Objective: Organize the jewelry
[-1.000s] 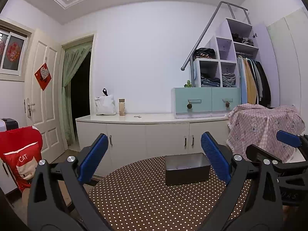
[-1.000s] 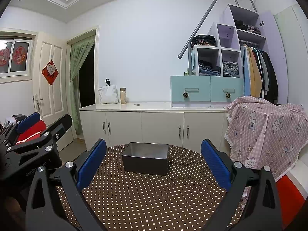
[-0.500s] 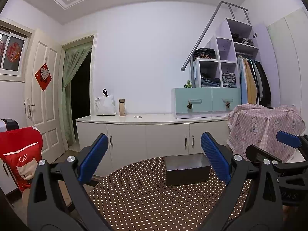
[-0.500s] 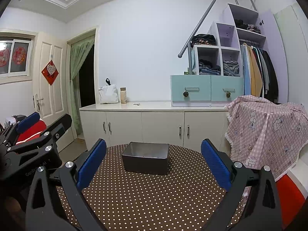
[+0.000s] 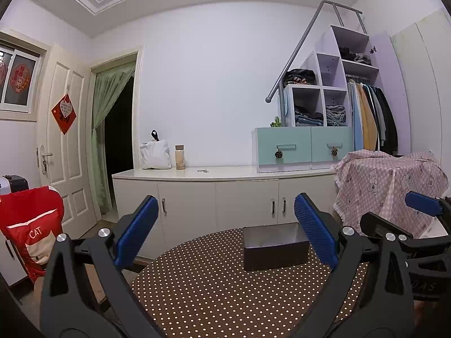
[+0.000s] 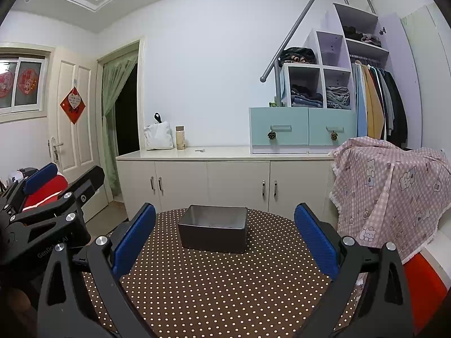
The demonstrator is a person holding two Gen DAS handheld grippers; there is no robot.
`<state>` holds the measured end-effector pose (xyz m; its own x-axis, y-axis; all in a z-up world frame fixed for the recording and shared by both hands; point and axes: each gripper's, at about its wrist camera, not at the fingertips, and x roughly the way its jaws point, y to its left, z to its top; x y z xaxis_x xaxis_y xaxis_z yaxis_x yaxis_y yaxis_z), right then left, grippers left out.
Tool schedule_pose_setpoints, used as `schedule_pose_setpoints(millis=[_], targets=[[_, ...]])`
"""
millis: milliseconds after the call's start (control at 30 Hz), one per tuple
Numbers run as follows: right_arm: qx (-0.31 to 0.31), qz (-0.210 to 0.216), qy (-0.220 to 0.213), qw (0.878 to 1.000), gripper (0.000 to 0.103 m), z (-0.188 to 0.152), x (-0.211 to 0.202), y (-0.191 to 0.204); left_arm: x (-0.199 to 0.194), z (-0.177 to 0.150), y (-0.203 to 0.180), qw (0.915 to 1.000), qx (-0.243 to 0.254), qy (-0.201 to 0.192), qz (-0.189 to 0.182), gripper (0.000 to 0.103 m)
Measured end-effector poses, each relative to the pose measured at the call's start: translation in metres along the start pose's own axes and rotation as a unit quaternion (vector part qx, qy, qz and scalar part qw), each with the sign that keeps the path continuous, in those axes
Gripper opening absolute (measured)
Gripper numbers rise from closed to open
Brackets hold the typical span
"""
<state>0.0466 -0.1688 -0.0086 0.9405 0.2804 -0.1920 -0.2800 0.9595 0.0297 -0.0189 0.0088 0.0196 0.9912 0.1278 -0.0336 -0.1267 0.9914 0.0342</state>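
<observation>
Dotted table (image 6: pixel 225 287), dark box (image 6: pixel 212 235), claws spread

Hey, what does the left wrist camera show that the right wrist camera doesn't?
Only the left wrist view shows the red CAT bag whole and the right gripper at its right edge. Only the right wrist view shows the left gripper at its left edge. Both share the dark box on the polka-dot table, the white cabinet, and open fingers holding nothing.
</observation>
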Motion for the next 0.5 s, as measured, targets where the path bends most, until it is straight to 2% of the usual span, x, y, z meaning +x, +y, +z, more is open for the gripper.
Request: schedule_pose_setpoints(millis=[500], targets=[[0.002, 0.001, 0.003, 1.000, 0.095, -0.0015, -0.0001, -0.0013, -0.0001, -0.0026, 0.0002, 1.0000, 0.001, 0.001, 0.000, 0.095]])
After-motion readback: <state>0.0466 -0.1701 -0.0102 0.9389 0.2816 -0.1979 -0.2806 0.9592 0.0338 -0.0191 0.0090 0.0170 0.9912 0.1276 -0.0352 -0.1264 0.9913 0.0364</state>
